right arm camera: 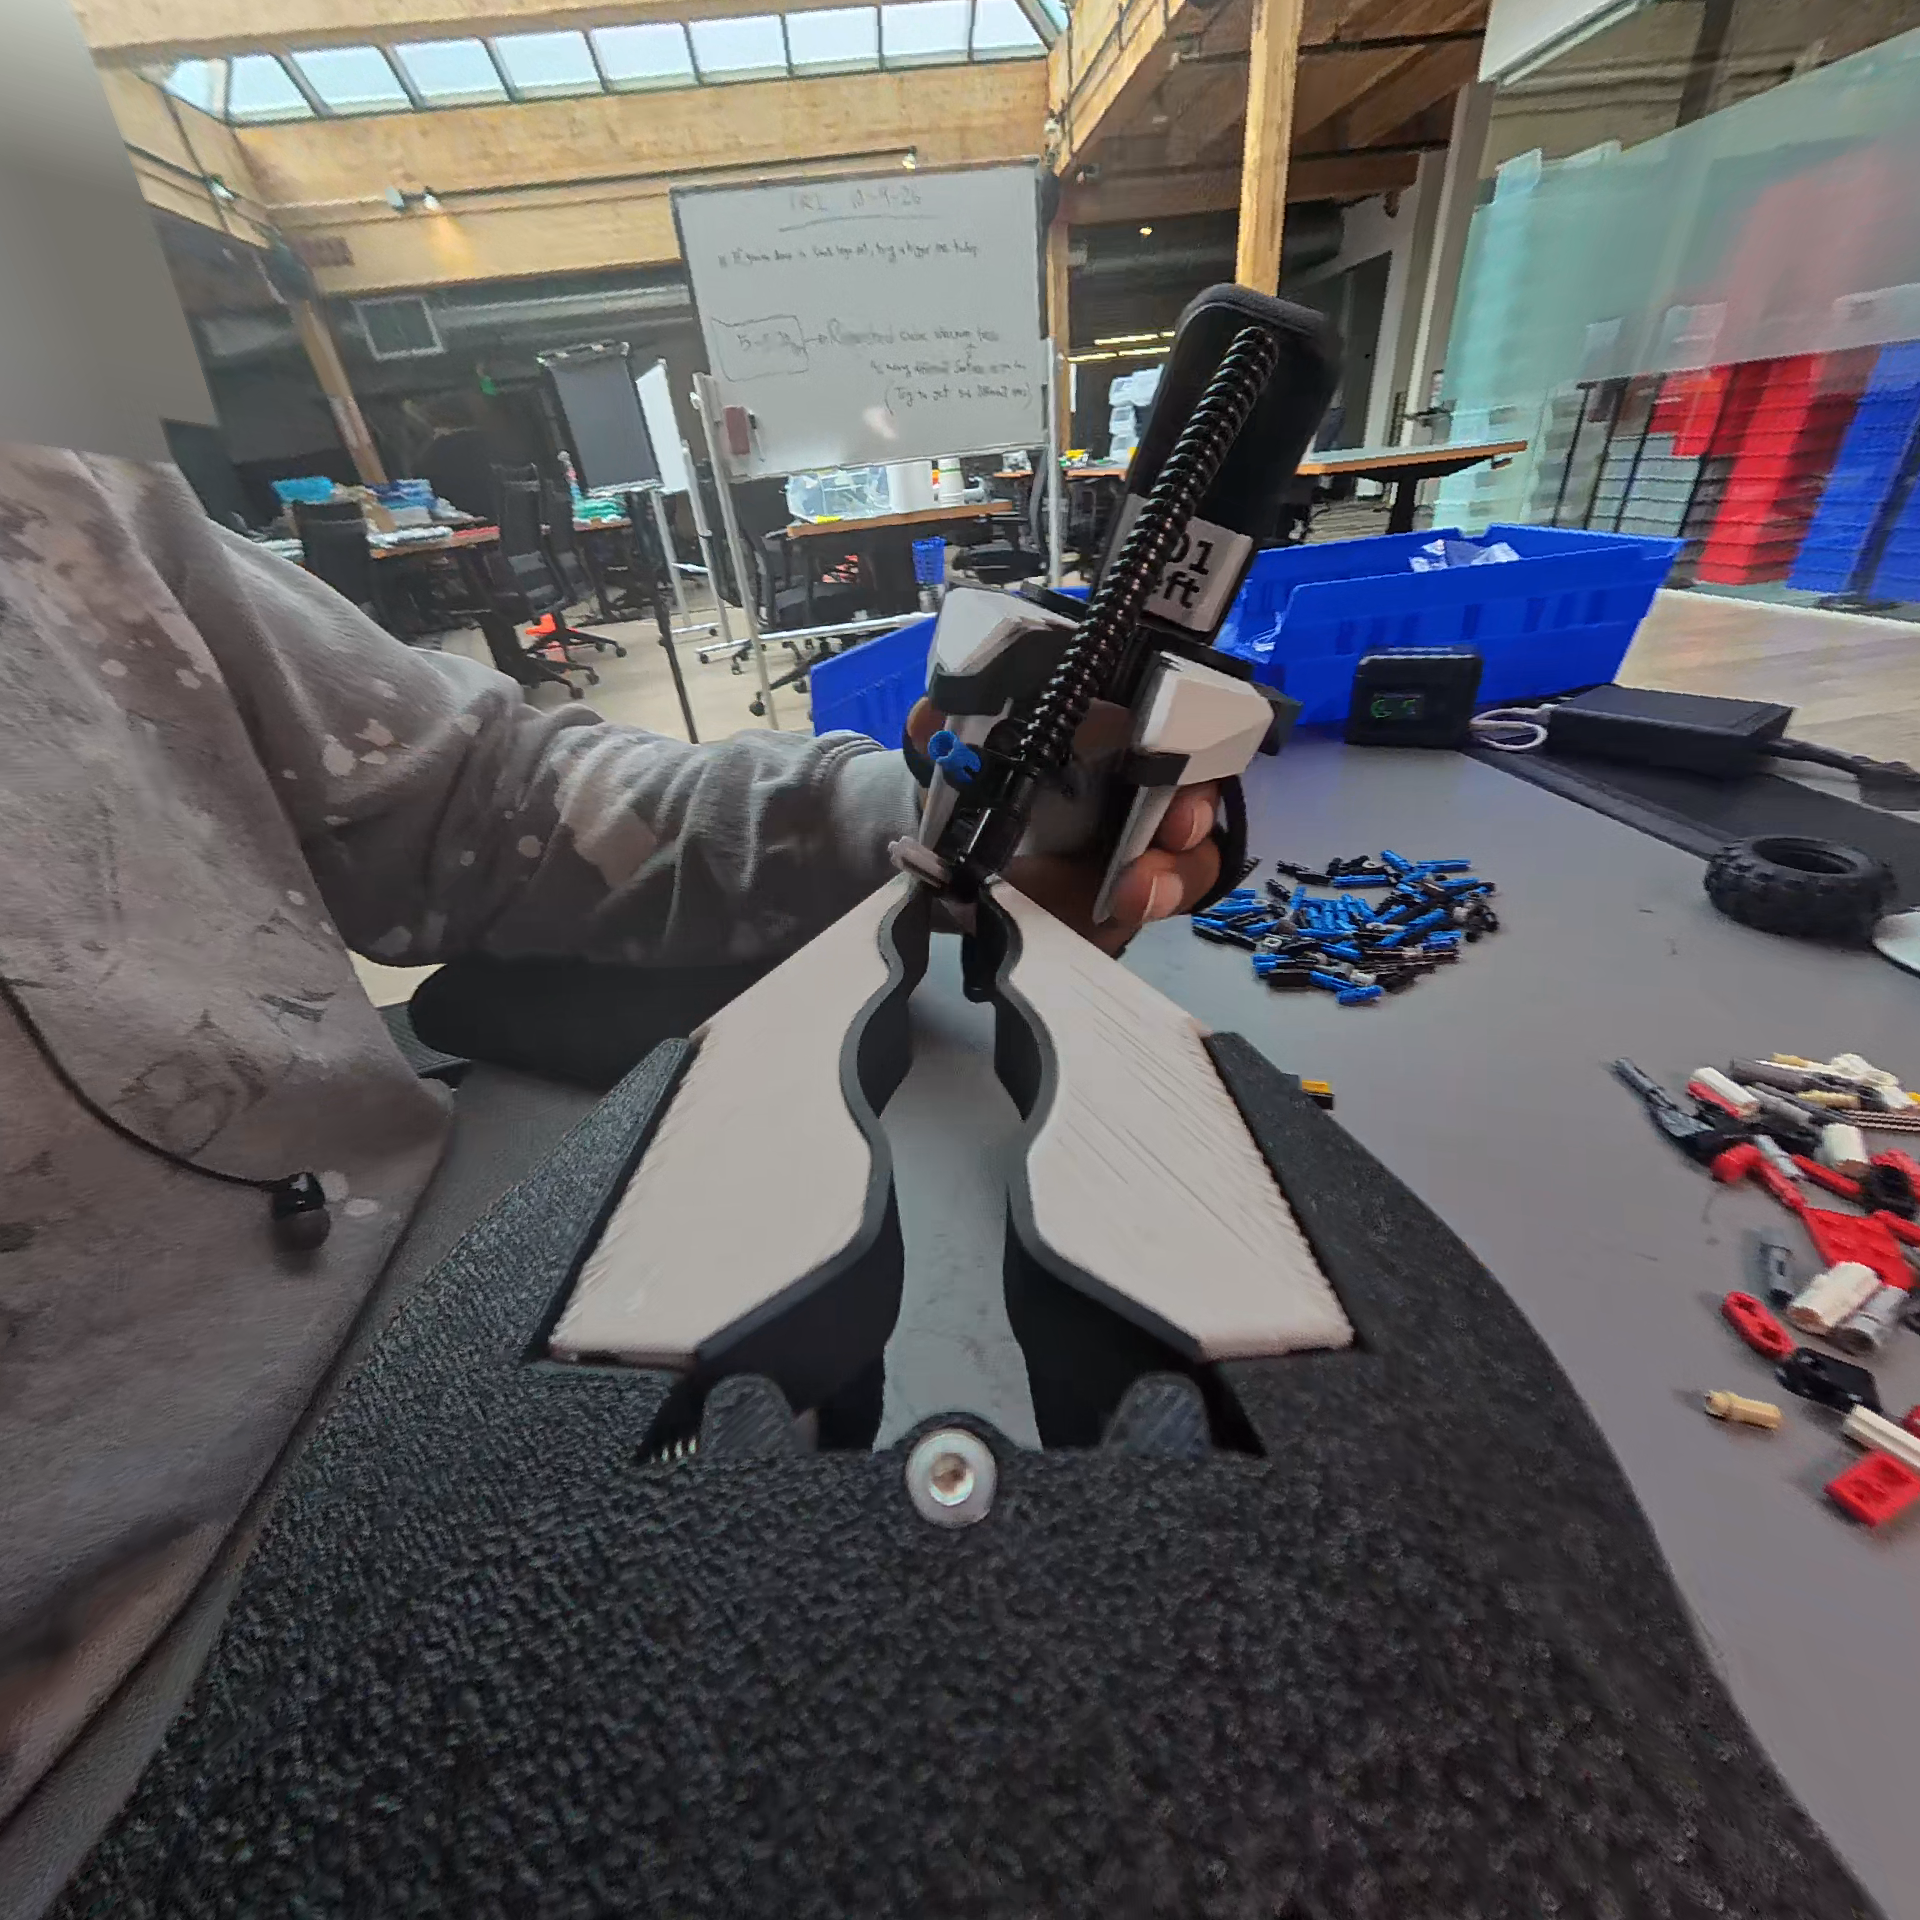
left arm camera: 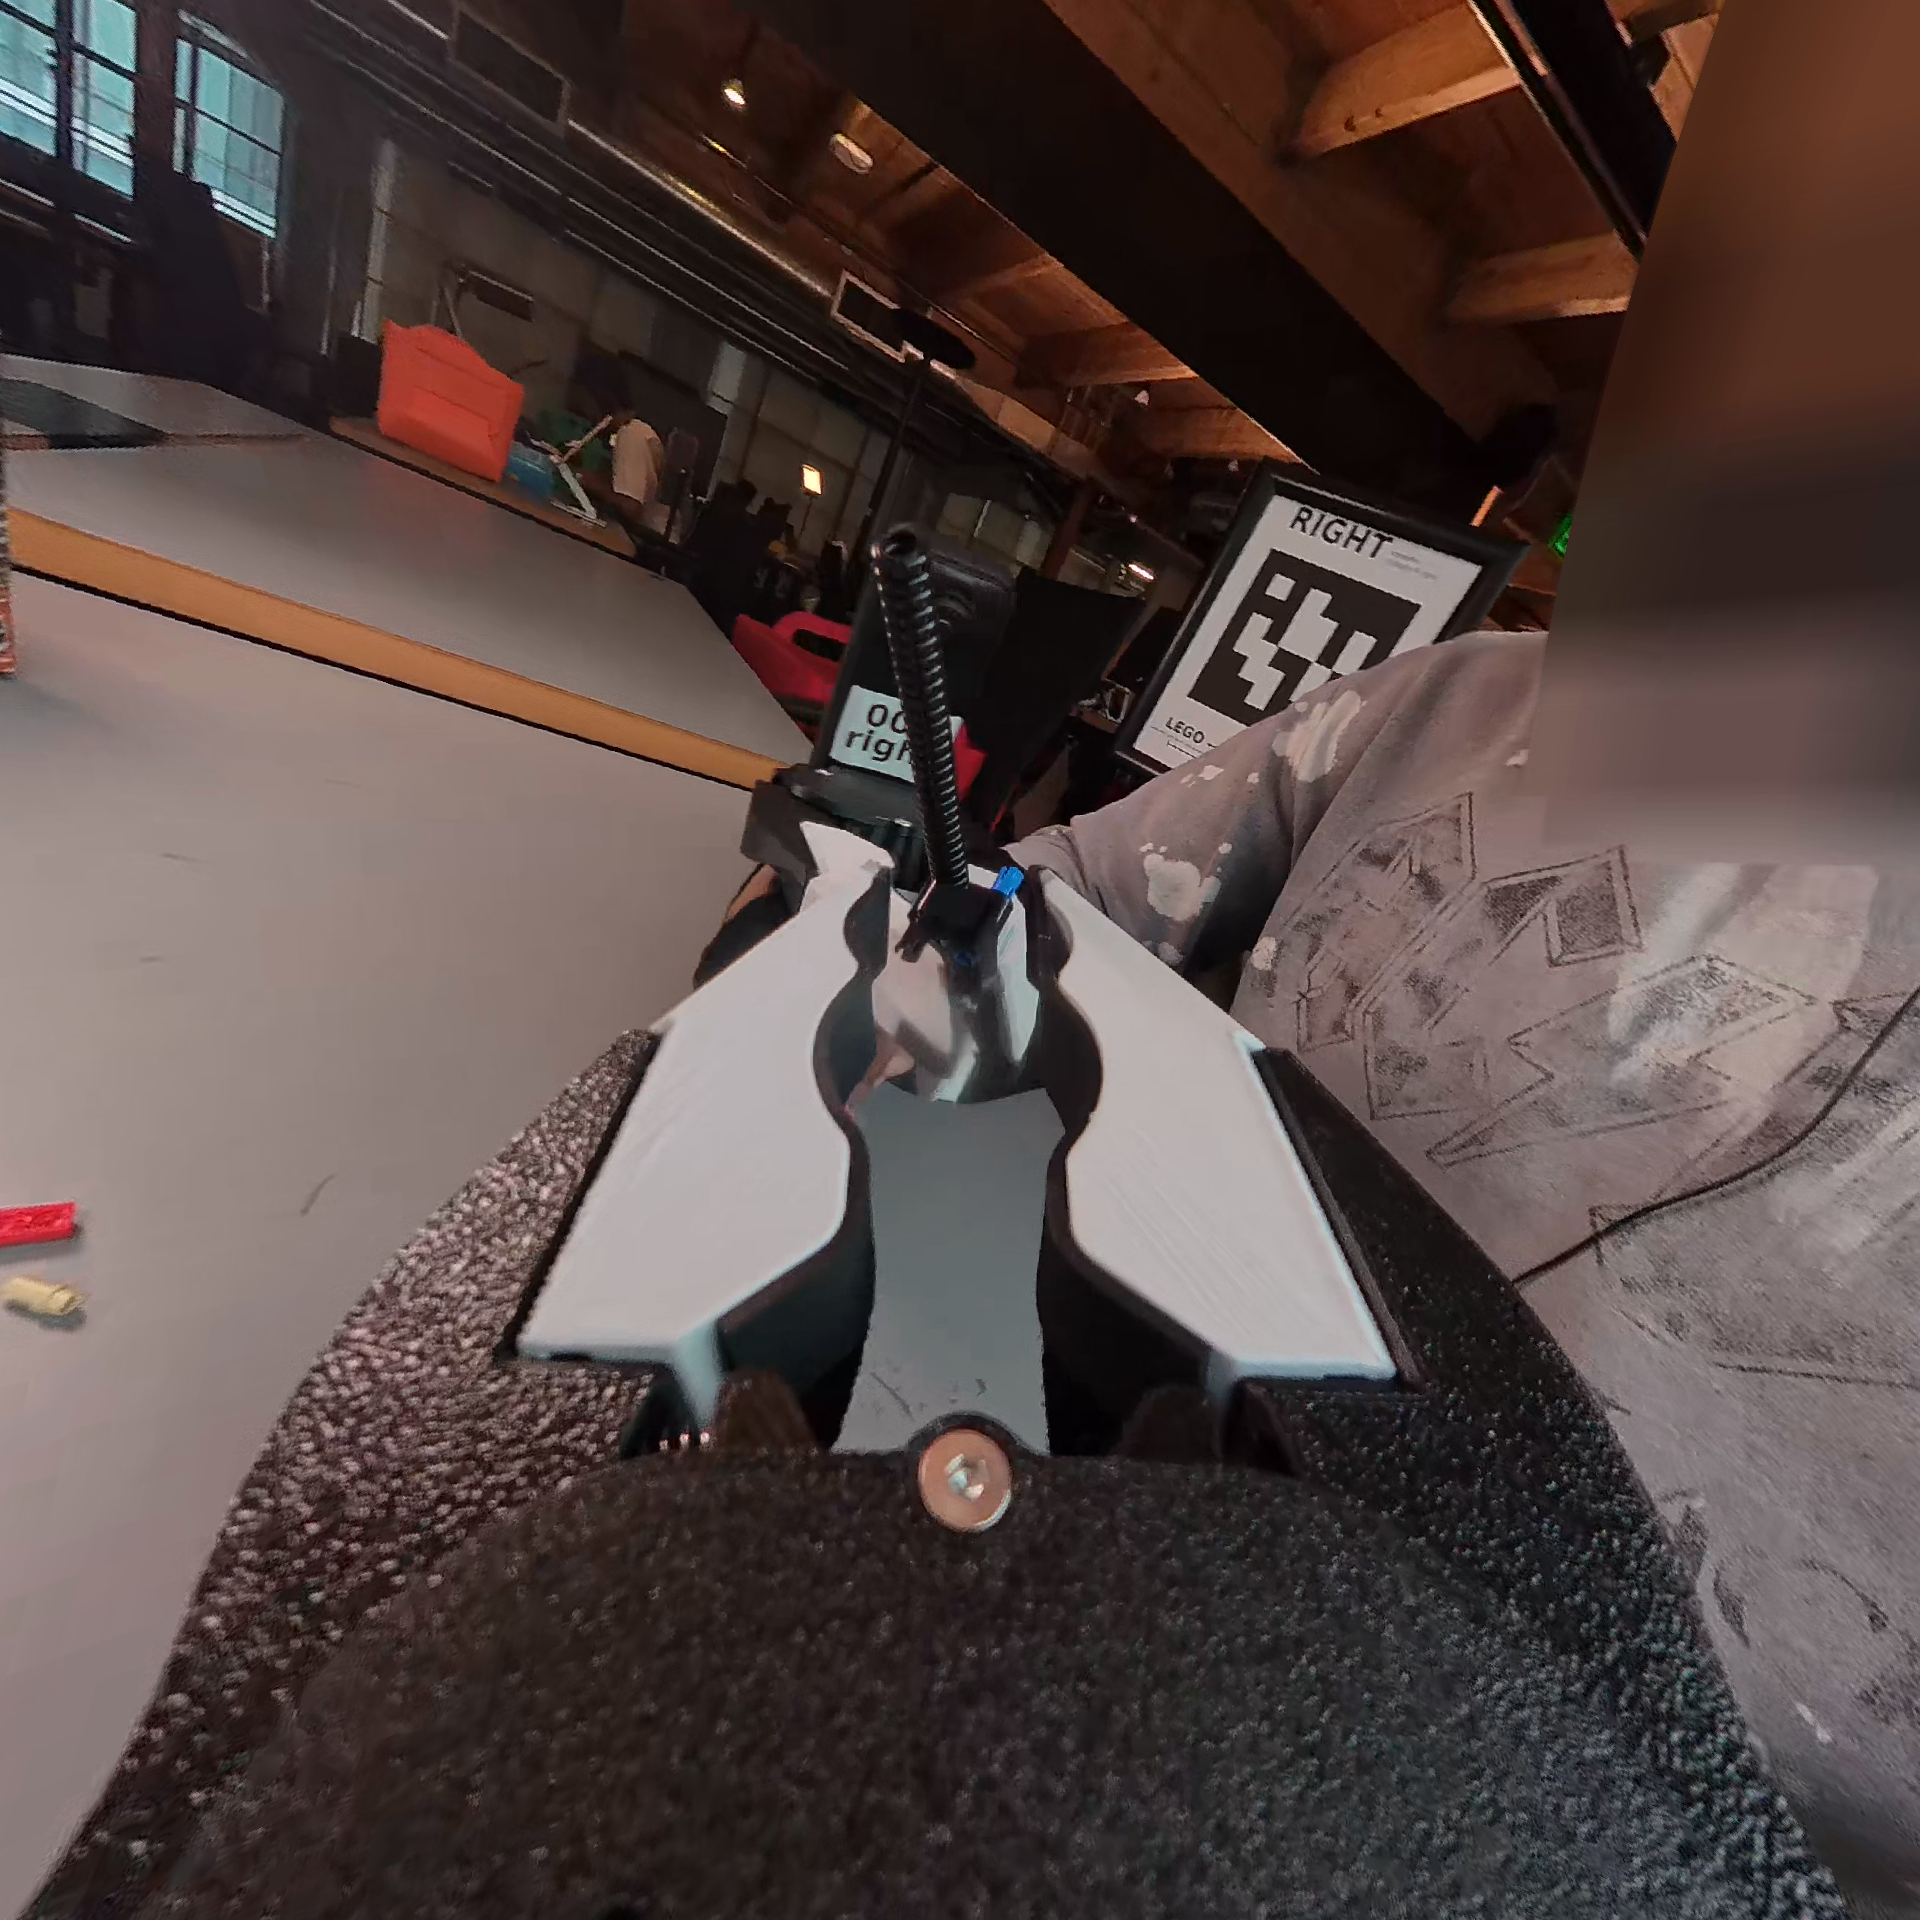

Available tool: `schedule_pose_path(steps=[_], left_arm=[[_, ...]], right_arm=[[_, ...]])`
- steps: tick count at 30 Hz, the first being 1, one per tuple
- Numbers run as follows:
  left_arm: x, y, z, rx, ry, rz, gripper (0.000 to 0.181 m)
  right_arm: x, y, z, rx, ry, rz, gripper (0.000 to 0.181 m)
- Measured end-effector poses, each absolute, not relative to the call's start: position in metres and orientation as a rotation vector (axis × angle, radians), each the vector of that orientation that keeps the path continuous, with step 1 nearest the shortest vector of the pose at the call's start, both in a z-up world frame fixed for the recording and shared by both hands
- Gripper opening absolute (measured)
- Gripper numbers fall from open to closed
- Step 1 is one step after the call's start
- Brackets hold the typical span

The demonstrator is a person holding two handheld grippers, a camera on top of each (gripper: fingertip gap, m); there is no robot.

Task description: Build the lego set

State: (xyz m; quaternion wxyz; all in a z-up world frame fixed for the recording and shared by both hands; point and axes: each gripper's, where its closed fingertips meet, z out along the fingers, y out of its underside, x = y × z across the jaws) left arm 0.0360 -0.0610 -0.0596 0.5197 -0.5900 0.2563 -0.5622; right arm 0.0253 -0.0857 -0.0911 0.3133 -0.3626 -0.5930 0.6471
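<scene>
A small black connector with a long black ribbed hose (left arm camera: 920, 707) and a blue pin (left arm camera: 1003, 883) is held in the air between both grippers, above the grey table (left arm camera: 312, 935). My left gripper (left arm camera: 956, 899) is closed around the connector, with the hose standing up from its tips. My right gripper (right arm camera: 951, 894) faces it and pinches the lower end of the same piece. The hose (right arm camera: 1143, 582) rises to the upper right, in front of the left gripper (right arm camera: 1029, 842). The blue pin (right arm camera: 951, 753) sticks out on the left. The contact points are partly hidden.
On the table to the right lie a pile of blue and black pins (right arm camera: 1351, 925), a black tyre (right arm camera: 1797, 883) and mixed red, black and white parts (right arm camera: 1829, 1247). A blue bin (right arm camera: 1455, 613) stands behind. A red plate (left arm camera: 36, 1221) and a tan pin (left arm camera: 42, 1299) lie at the left. My two grippers' fingertips are within a few centimetres of each other. The red plate (left arm camera: 36, 1221) is about 20 centimetres from both grippers' fingertips. Seen from the right wrist view (right arm camera: 1860, 1468) as well.
</scene>
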Motion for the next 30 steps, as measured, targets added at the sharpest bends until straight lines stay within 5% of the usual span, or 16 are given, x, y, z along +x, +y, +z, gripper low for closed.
schedule_pose_path(steps=[12,20,22,28,30], left_arm=[[-0.005,-0.015,-0.081,-1.630,0.168,-1.084,0.025],[0.009,-0.002,-0.093,-1.740,0.073,-1.034,0.038],[0.009,0.002,-0.097,-1.760,0.064,-0.995,0.023],[0.011,-0.002,-0.098,-1.775,0.208,-0.922,0.022],[0.013,-0.007,-0.101,-1.789,0.334,-0.878,0.022]], right_arm=[[0.000,-0.015,-0.117,-1.207,-1.393,1.221,0.008],[-0.006,0.005,-0.128,-1.004,-1.457,0.641,0.008],[-0.008,0.002,-0.130,-0.934,-1.477,0.539,0.008],[-0.008,-0.007,-0.131,-0.999,-1.496,0.736,0.009],[-0.006,-0.022,-0.134,-1.021,-1.572,0.957,0.025]])
